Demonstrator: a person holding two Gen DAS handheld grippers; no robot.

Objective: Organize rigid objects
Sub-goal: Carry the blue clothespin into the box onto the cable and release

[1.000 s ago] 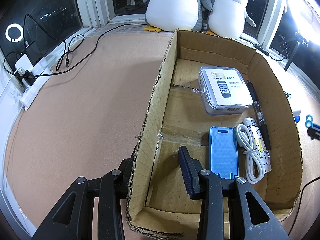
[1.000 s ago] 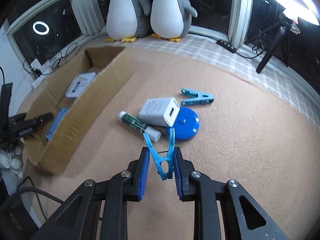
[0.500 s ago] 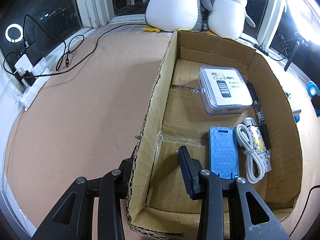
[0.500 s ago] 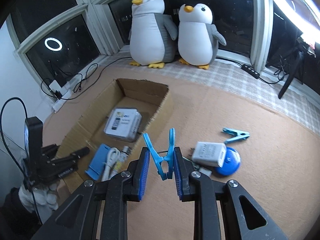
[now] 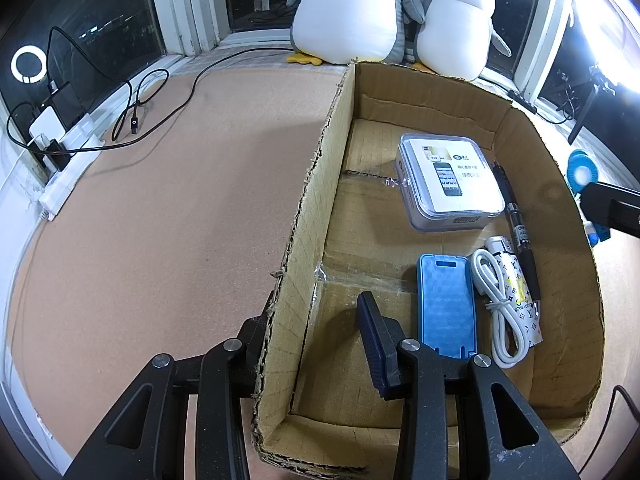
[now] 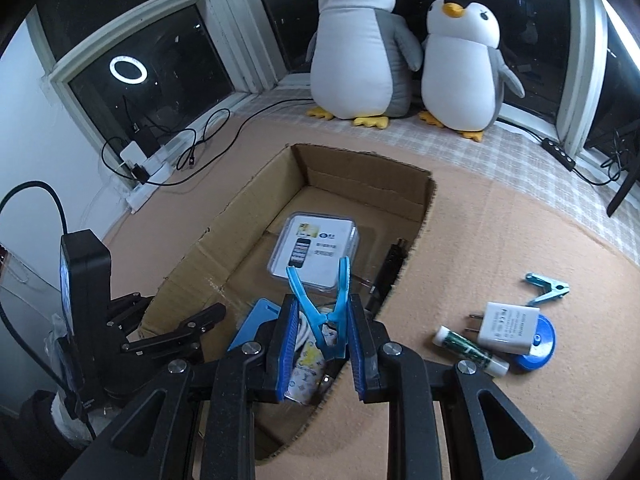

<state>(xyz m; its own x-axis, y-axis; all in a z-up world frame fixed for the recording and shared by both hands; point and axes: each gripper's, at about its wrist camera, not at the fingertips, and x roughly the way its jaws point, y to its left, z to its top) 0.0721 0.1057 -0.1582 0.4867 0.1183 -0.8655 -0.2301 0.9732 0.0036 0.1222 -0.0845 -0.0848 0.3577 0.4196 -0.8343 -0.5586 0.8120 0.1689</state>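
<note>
Behind the brown cardboard box wall (image 5: 304, 240), left black gripper finger (image 5: 252, 332) mostly hidden; small print on clear plastic case (image 5: 450, 178) unreadable.

Dark windows (image 6: 168, 64) in white frames ring a tan carpet (image 5: 160, 216); one pane reflects a ring light (image 5: 27, 65). Two plush penguins (image 6: 360, 48) sit on a checked mat (image 6: 520, 148) by the sill; a white power strip (image 5: 64, 176) trails black cables (image 5: 160, 92) along the wall.

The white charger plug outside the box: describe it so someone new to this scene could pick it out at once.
Find the open cardboard box on the tan mat, then look to the loose cluster on its right. The white charger plug lies flat there, overlapping a round blue disc, beside a green-and-white tube. It alone is a white block with two metal prongs.
</note>
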